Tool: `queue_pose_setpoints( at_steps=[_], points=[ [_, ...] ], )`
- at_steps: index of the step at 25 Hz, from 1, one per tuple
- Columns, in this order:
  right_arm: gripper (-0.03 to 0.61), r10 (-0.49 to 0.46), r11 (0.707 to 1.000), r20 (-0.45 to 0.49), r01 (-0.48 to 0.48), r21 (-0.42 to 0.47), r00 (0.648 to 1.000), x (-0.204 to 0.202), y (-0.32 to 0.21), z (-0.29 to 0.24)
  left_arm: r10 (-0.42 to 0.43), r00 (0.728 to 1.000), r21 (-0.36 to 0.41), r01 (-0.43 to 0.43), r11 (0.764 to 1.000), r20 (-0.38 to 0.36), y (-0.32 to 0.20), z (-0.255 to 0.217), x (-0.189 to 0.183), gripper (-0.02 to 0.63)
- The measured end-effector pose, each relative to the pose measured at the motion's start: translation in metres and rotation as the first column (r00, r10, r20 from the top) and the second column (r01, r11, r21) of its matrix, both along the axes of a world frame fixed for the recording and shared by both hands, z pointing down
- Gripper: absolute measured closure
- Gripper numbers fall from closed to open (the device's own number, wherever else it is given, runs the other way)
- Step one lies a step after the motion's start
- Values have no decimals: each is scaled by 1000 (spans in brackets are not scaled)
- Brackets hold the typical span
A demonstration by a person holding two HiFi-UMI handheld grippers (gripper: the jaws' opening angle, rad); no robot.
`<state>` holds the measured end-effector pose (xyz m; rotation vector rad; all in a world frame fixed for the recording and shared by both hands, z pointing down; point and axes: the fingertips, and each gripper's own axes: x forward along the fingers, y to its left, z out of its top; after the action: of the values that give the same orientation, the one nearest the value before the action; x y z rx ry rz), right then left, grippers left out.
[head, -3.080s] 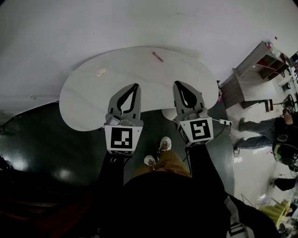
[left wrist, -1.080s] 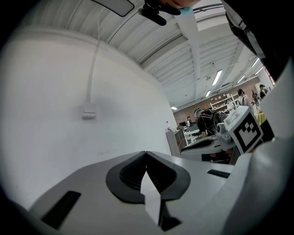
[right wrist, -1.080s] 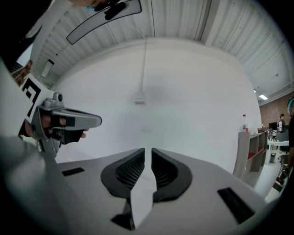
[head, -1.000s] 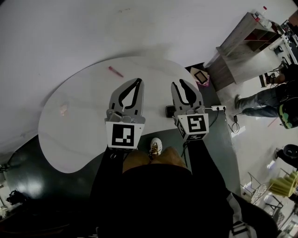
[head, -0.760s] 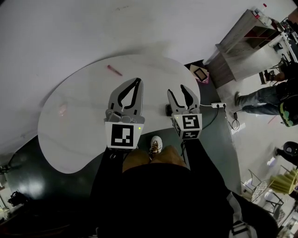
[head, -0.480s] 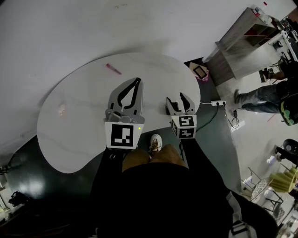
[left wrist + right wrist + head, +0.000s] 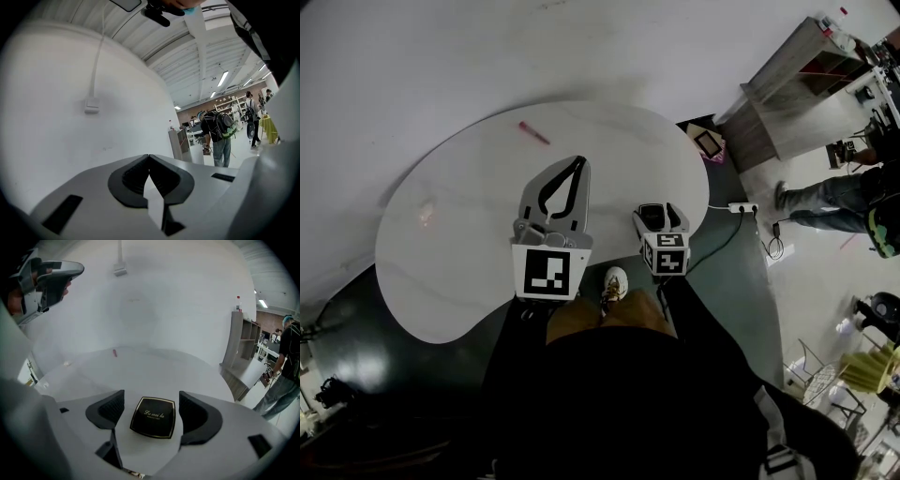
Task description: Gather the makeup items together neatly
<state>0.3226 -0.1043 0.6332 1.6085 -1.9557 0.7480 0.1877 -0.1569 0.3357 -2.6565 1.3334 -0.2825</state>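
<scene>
A black square compact (image 7: 153, 417) with gold lettering lies flat near the right edge of the white rounded table (image 7: 478, 262). My right gripper (image 7: 152, 397) tilts down over it. Its jaws have just been opening and stand wide on either side of the compact (image 7: 651, 215) without pressing it. My left gripper (image 7: 573, 169) hangs above the table's middle, shut and empty, and faces the wall in the left gripper view (image 7: 149, 157). A pink stick (image 7: 533, 132) lies at the table's far edge. A small pale item (image 7: 425, 214) lies at the left.
A white power strip (image 7: 741, 207) with its cable lies on the dark floor right of the table. A wooden shelf unit (image 7: 787, 84) stands at the back right, with a person (image 7: 830, 197) nearby. My shoe (image 7: 615, 281) shows below the table's front edge.
My right gripper has dropped toward the table's right edge, and its jaws have opened around the black compact. The left gripper has stayed where it was, shut.
</scene>
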Motion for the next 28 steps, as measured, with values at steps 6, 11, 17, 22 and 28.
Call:
queue_pose_setpoints(
  at_steps=[6, 11, 17, 22, 28],
  points=[
    [227, 24, 995, 0, -24, -93, 1000, 0, 12, 25, -12, 1000, -10, 12, 1000, 13, 2, 4, -7, 597],
    [227, 32, 991, -2, -32, -128, 999, 0, 14, 37, -24, 1000, -13, 24, 1000, 14, 1, 6, -12, 597],
    [230, 10, 989, -66, -19, -144, 998, 4, 14, 40, -38, 999, -14, 39, 999, 16, 1, 7, -19, 597],
    [230, 11, 993, -65, -19, -114, 998, 7, 9, 32, -48, 999, -13, 48, 999, 21, -2, 6, -20, 597],
    [230, -5, 1000, -47, 4, -20, 999, -1, -16, -1, -73, 997, -8, 73, 997, 11, -1, 4, -29, 597]
  ],
)
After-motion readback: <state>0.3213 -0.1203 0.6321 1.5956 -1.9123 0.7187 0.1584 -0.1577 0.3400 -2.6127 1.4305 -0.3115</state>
